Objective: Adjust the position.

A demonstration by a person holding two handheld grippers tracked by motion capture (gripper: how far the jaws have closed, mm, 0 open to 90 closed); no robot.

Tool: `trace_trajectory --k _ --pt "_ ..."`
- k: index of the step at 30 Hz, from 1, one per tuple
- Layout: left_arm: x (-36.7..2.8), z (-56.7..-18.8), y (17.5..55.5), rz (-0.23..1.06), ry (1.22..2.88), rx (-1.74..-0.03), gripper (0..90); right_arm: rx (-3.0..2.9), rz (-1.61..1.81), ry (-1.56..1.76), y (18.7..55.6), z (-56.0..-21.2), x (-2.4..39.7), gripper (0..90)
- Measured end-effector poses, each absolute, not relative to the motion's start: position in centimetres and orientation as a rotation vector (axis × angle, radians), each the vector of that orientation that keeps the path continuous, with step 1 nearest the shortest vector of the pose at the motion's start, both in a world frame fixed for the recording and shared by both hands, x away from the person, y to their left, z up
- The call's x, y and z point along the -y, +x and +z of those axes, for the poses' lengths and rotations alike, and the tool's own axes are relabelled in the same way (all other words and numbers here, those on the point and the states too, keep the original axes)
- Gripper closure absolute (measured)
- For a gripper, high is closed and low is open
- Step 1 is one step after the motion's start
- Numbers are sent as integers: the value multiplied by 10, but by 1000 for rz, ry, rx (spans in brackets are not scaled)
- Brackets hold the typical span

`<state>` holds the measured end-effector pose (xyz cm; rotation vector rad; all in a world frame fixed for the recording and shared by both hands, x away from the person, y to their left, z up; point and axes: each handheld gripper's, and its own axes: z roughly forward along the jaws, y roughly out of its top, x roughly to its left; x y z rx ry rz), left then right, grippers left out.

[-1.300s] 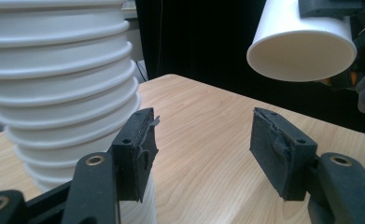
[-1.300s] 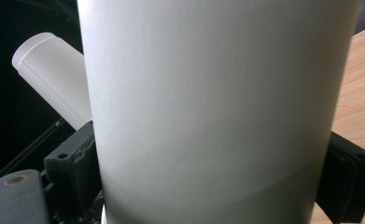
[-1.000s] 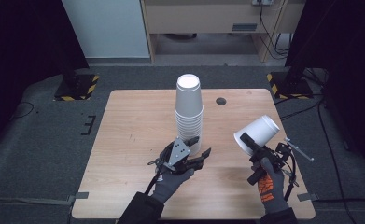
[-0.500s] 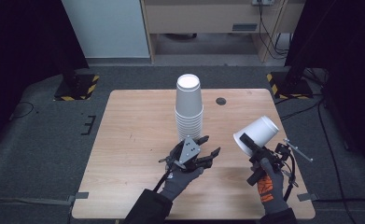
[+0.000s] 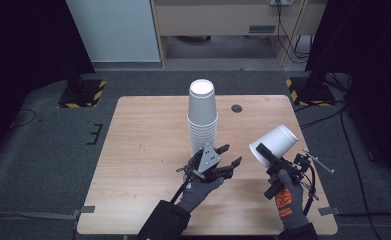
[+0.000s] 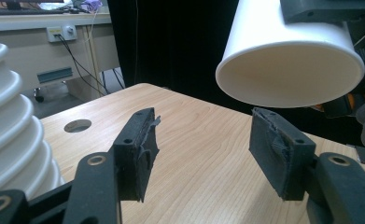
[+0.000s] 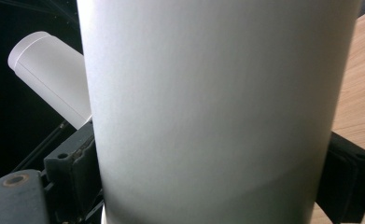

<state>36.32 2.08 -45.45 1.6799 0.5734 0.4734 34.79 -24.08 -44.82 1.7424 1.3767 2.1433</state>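
Note:
A tall stack of white paper cups [image 5: 202, 117] stands upside down at the middle of the wooden table [image 5: 143, 145]. My left gripper [image 5: 231, 155] lies low just right of the stack's base, open, with bare table between its pads [image 6: 140, 149]. It points toward the single white cup [image 5: 275, 145] held tilted above the table's right side. My right gripper [image 5: 264, 153] is shut on that cup, its jaws pressing both sides of the wall [image 7: 217, 102]. The cup's open mouth [image 6: 292, 60] faces the left gripper. The stack [image 6: 7, 126] rises at the left edge of the left gripper view.
A round cable hole [image 5: 236, 108] sits in the table behind and right of the stack. Black stands with striped yellow-black bases [image 5: 83, 92] flank the table's far corners. Bare wood lies left of the stack and along the front edge.
My left gripper has slid right and slightly forward, from beside the stack's base toward the held cup. The right gripper and its cup have stayed put.

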Motion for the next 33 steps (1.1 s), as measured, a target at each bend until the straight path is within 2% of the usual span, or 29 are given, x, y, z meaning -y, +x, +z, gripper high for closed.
trace_trajectory --k 33 --pt "20 -455 378 451 1645 -539 402 -1389 2167 1750 348 -449 238 117"
